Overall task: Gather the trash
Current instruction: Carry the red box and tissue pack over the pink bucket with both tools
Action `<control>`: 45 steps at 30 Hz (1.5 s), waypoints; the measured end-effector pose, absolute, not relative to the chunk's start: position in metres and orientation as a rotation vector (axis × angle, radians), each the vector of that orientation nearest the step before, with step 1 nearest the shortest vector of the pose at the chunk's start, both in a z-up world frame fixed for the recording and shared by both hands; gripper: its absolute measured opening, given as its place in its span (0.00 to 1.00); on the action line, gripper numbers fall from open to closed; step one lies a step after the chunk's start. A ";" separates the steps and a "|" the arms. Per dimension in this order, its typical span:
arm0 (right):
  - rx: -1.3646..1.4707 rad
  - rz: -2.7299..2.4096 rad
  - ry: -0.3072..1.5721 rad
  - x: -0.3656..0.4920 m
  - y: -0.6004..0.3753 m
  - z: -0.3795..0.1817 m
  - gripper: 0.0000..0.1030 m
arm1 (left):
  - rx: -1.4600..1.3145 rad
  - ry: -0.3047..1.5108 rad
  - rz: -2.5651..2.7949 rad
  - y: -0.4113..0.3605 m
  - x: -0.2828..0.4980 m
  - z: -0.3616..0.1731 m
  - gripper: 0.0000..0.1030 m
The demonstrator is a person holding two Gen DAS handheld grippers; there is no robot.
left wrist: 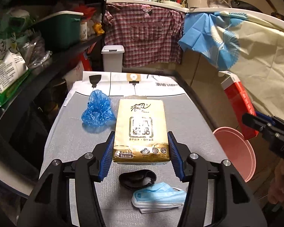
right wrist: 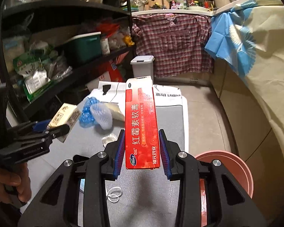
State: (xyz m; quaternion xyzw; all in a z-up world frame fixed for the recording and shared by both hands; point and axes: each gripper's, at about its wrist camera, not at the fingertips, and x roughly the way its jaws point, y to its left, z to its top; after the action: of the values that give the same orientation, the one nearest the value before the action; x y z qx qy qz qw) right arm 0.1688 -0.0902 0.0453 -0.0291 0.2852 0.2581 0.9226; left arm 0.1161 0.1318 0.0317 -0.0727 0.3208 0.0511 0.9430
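Observation:
My left gripper (left wrist: 141, 132) is shut on a gold pack of paper tissues (left wrist: 140, 113), held above the silver-matted table (left wrist: 70, 143); the blue pads press both of its sides. My right gripper (right wrist: 142, 130) is shut on a tall red ointment box (right wrist: 140, 104), which stands upright between the jaws. Each gripper also shows at the edge of the other view: the left gripper (right wrist: 56, 125) with the tissue pack (right wrist: 65, 117), the right gripper (left wrist: 253, 117) with the red box (left wrist: 238, 102). On the table lie a crumpled blue plastic cover (left wrist: 97, 109), a blue face mask (left wrist: 159, 196) and a black band (left wrist: 137, 178).
A pink basin (right wrist: 231, 168) sits on the floor to the right of the table. A white lidded bin (left wrist: 112, 58) stands beyond the table's far end. Dark shelves (right wrist: 66, 71) full of goods run along the left. A white tissue wad (right wrist: 108, 139) and white loops (right wrist: 114, 193) lie on the mat.

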 end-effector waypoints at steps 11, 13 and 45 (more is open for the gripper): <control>-0.062 0.493 0.510 0.152 -0.129 0.093 0.34 | -0.165 0.609 0.073 0.118 0.109 0.053 0.51; -0.068 0.479 0.496 0.150 -0.139 0.097 0.34 | -0.168 0.603 0.062 0.115 0.109 0.055 0.51; 0.014 0.218 0.585 0.187 -0.252 0.037 0.34 | -0.072 0.676 -0.211 -0.031 0.160 0.031 0.51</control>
State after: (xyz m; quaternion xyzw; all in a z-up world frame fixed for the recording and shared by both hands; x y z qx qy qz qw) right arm 0.1870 -0.2522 0.0367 0.0070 0.2876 0.1071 0.9517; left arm 0.1597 -0.0307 0.0314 -0.0351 0.3311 -0.1035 0.9372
